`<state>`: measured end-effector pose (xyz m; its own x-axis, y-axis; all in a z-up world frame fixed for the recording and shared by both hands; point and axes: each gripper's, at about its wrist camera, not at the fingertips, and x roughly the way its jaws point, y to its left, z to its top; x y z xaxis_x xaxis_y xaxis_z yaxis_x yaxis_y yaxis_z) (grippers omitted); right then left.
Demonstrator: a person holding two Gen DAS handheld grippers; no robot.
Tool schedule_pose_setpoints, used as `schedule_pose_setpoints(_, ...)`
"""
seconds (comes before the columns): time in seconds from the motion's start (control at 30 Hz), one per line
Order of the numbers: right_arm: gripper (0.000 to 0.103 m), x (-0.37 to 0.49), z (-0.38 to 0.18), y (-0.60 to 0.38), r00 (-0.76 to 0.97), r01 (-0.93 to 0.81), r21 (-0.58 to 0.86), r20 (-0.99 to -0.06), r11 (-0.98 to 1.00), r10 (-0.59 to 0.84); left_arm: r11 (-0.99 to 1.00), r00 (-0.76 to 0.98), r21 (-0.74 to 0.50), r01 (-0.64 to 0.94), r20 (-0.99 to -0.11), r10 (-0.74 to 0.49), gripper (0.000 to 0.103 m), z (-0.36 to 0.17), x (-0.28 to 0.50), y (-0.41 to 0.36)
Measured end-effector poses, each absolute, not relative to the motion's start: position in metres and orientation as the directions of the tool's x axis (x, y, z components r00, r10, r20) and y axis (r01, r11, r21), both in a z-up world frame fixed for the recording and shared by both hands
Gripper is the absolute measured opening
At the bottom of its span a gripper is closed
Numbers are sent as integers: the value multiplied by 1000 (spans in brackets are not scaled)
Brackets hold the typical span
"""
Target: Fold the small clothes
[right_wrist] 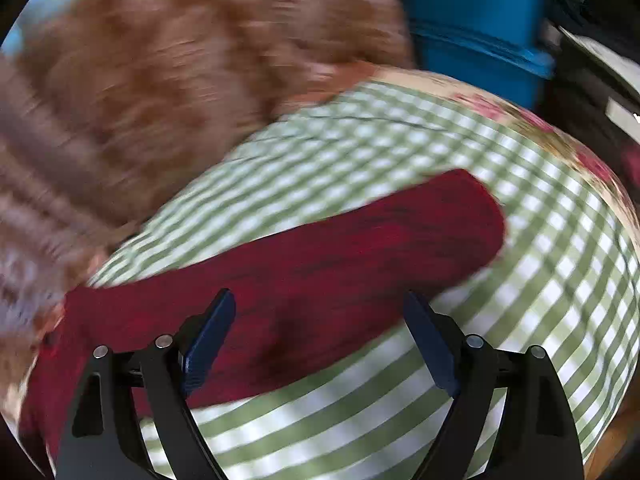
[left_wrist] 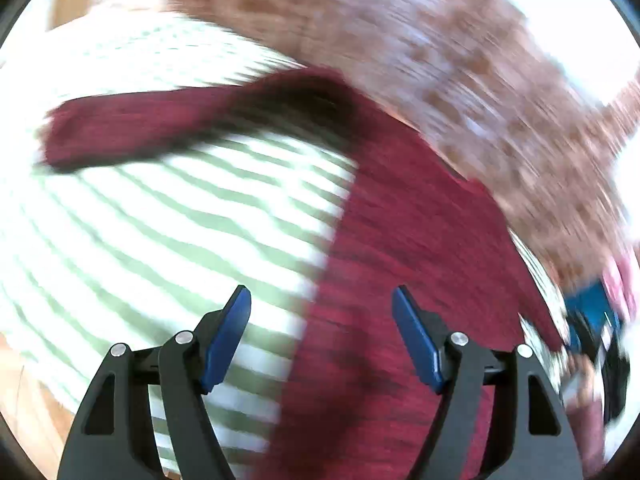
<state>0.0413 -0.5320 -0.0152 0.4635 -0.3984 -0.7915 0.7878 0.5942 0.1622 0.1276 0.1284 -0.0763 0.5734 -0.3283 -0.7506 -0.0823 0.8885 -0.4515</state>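
Big green-and-white checked cloth spread out underneath, with a fuzzy brown patterned cloth piled at its far side and a blue box behind. Dark red garment lying flat on the checked cloth. Left gripper and right gripper both wide apart above the red garment, holding nothing.

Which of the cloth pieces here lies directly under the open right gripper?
The dark red garment. It lies flat on the green checked cloth below the right gripper; the brown patterned fabric sits farther back.
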Motion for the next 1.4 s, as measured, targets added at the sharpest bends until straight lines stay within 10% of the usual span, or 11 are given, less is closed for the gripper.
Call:
schedule_pose_setpoints(0.23, 91, 117, -14, -375, 612, 441, 245, -786, 864, -90, 688, 633, -555, -468, -754, -178, 72, -106, 121, 273)
schedule_pose_setpoints(0.57, 91, 178, -66, -163, 501, -16, 197, -847, 980, 178, 676, 644, -531, -511, -758, -108, 60, -114, 169, 325)
schedule_pose_setpoints(0.67, 91, 175, -77, -146, 488, -48, 125, -863, 991, 133, 718, 613, -484, -500, -783, -101, 26, -118, 196, 324)
schedule_pose_setpoints(0.77, 95, 175, -88, -150, 481, -36, 136, -866, 990, 136, 758, 585, -416, -502, -809, -57, 15, -116, 214, 327)
schedule_pose_setpoints(1.17, 100, 174, -99, -148, 496, -53, 157, -853, 986, 162, 794, 711, -343, -502, -686, 153, 5, 14, 276, 358)
schedule_pose_setpoints(1.4, 100, 172, -99, -152, 509, -52, 184, -840, 981, 185, 885, 835, -385, -264, -551, 9, 4, 101, 305, 269)
